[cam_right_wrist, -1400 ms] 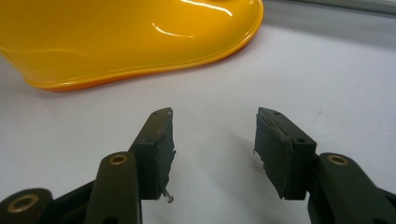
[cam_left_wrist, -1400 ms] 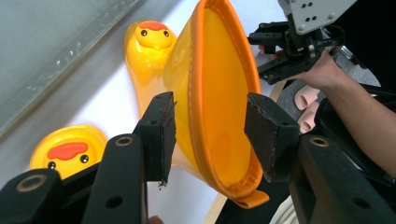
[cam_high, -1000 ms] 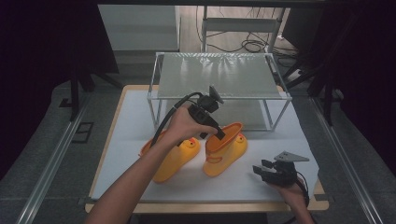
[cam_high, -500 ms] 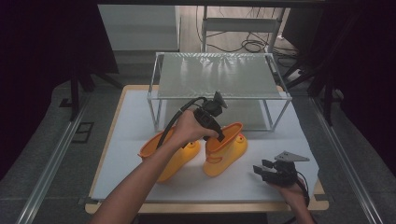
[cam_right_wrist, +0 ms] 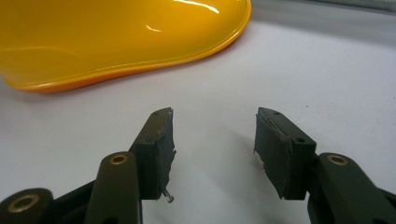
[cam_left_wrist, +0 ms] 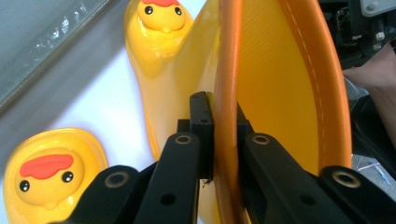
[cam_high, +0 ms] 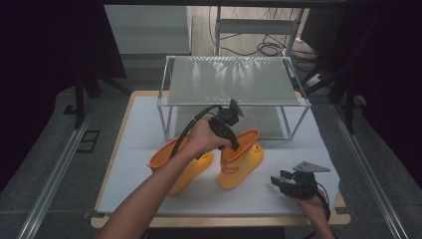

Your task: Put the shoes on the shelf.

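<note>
Boot [cam_high: 241,159], the right one of 2 yellow duck-faced rain boots, stands upright near the middle of the table [cam_high: 144,119], in front of the wire-frame shelf [cam_high: 234,79], opening up. Its long axis runs from the toe at the near edge back toward the shelf. Its orange collar rim [cam_left_wrist: 227,93] is the grip point: in the left gripper view the rim passes edge-on between the 2 fingers [cam_left_wrist: 201,126], 1 pad outside the shaft, 1 inside. Left gripper [cam_high: 226,130] fingers have just been closing and now pinch that rim, no gap visible.

Second boot [cam_high: 181,162] lies tipped over just to the left, touching or nearly touching the first; can't tell which. Duck face of each shows in the left gripper view.

Left forearm comes in diagonally from the near-left corner, wrist bent, gripper pointing down into the boot mouth from above. So the coming move is probably a straight lift; boot hangs from 1 side of the collar, expect it to tilt.

Right gripper [cam_high: 293,183] rests low at the near-right corner, well apart from the boot, fingers [cam_right_wrist: 159,149] wide and holding nothing, aimed at the boot's sole edge.
</note>
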A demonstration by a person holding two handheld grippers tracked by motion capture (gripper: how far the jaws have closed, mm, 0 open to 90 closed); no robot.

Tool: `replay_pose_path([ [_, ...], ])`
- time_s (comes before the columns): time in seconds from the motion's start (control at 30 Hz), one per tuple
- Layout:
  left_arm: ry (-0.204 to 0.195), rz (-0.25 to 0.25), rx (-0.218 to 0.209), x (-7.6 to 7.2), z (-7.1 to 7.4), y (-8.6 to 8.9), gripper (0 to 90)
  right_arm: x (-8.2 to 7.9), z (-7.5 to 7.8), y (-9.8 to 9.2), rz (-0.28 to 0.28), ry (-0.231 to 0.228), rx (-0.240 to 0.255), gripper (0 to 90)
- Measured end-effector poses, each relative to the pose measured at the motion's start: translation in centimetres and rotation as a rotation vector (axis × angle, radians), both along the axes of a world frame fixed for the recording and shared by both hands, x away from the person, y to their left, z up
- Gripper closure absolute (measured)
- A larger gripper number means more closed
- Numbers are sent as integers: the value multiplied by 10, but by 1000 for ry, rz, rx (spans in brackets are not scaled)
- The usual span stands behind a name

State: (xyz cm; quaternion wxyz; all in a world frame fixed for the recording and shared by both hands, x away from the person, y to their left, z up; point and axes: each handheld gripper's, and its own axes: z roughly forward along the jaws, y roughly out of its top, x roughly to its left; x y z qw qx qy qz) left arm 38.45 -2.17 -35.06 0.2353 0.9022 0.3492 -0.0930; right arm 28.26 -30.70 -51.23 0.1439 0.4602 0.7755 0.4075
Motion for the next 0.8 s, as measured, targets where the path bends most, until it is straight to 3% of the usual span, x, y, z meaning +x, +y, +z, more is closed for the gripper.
replay_pose_path([
  [0.33,-23,-22,-17,-11,21,11,871,0,2,-3,-11,-5,8,472],
  [0.53,-53,-10,-32,-25,30,31,871,-1,2,-2,-8,-10,7,473],
  [0.8,-88,-12,-27,-45,31,60,872,-1,1,1,-3,-5,1,474],
])
